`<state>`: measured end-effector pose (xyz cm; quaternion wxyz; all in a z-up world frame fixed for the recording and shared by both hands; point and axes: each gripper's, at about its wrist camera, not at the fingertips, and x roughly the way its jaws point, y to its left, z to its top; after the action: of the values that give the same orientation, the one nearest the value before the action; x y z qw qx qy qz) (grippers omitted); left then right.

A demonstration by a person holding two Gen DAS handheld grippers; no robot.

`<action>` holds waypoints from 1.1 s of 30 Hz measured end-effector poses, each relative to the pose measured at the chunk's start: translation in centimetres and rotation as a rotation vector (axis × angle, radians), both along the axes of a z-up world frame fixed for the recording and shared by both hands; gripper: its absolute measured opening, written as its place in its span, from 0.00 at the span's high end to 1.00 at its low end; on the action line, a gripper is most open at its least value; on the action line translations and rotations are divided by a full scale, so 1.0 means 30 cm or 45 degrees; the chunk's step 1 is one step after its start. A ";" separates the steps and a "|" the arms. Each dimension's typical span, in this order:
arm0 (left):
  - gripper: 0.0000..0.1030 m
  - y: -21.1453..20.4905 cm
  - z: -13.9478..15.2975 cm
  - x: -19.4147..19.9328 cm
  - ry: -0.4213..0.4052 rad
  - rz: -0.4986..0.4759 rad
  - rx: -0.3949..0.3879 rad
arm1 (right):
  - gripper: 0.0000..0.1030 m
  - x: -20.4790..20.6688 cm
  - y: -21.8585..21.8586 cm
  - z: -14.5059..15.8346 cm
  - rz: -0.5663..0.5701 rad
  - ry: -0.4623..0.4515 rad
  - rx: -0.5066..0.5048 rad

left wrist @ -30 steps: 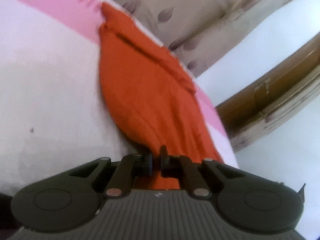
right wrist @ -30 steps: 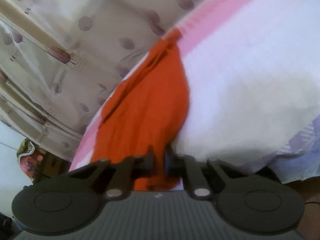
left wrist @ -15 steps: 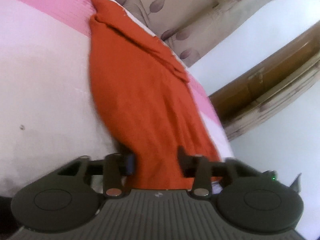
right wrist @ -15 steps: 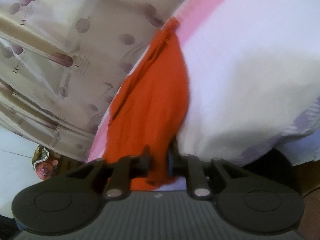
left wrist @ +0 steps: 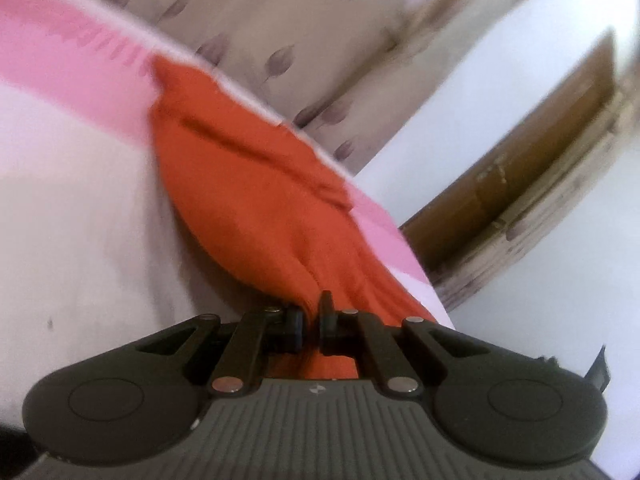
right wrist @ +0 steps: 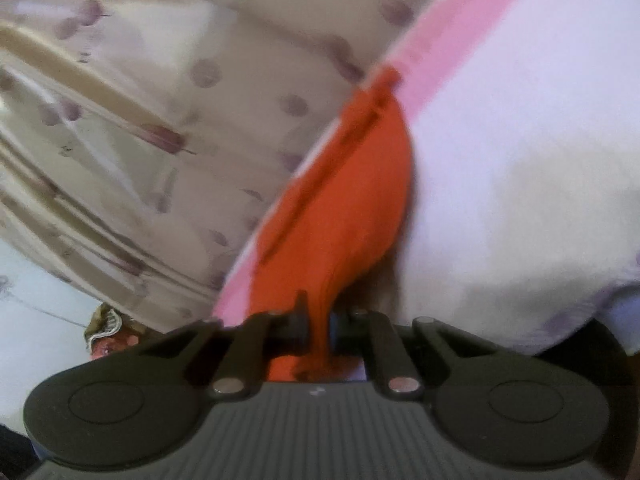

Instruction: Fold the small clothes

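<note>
Orange garment (left wrist: 256, 200) pinched by both grippers, white-pink bedsheet (left wrist: 80, 208), patterned curtain (left wrist: 288, 20) behind

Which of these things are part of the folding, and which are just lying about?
Part of the job:
- orange cloth, pinched at its near edge by both grippers
- left gripper
- right gripper
- bed, the surface it lies on

Just there:
- curtain
- wooden frame
- wall

No legible text or labels anywhere.
</note>
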<state>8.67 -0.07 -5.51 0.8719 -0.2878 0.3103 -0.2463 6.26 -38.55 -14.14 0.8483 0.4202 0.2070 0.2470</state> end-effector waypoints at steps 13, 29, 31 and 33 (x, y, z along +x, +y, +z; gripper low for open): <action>0.94 -0.015 0.052 0.026 -0.048 0.010 -0.001 | 0.91 0.011 0.009 0.056 0.014 -0.061 0.074; 0.94 -0.110 0.189 0.195 -0.171 0.082 0.279 | 0.91 0.166 0.005 0.231 0.044 -0.183 0.097; 0.94 -0.122 0.199 0.219 -0.187 0.092 0.318 | 0.91 0.190 -0.002 0.253 0.039 -0.197 0.097; 0.94 -0.131 0.211 0.242 -0.200 0.107 0.342 | 0.91 0.219 -0.006 0.276 0.032 -0.207 0.098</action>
<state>15.93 -3.99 0.82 0.9336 -0.1613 0.2590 -0.1877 12.81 -38.74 -5.86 0.8422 0.4286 0.1332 0.2988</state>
